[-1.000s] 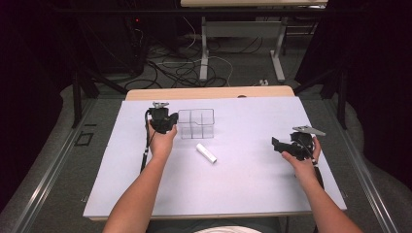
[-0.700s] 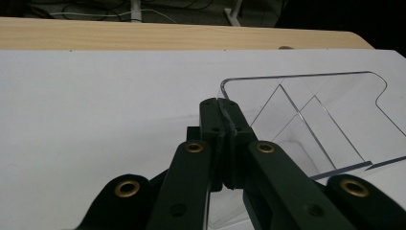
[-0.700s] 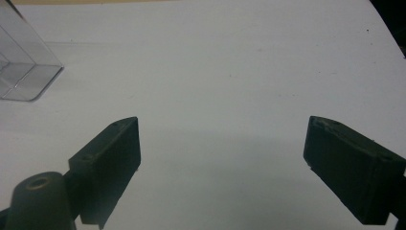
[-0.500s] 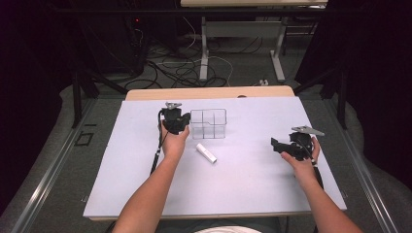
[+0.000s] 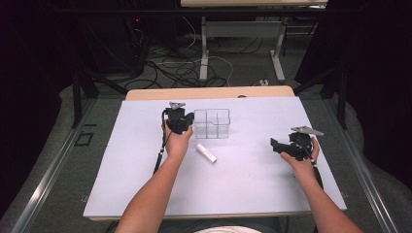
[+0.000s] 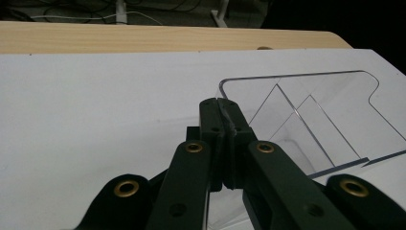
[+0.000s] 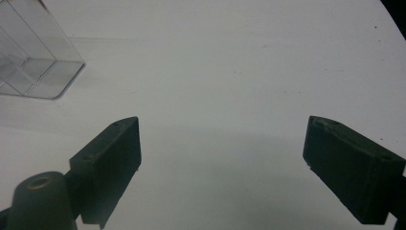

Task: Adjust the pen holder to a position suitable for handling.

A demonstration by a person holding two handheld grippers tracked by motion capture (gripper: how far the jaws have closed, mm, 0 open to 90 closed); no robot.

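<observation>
The clear divided box sits toward the table's far edge, middle-left; it looks light, rigid and slick, best taken by a thin wall. The left gripper is clenched on its near-left rim (plastic visible between the jaws). A white tube lies just beside. The right gripper hangs released, well apart.
</observation>
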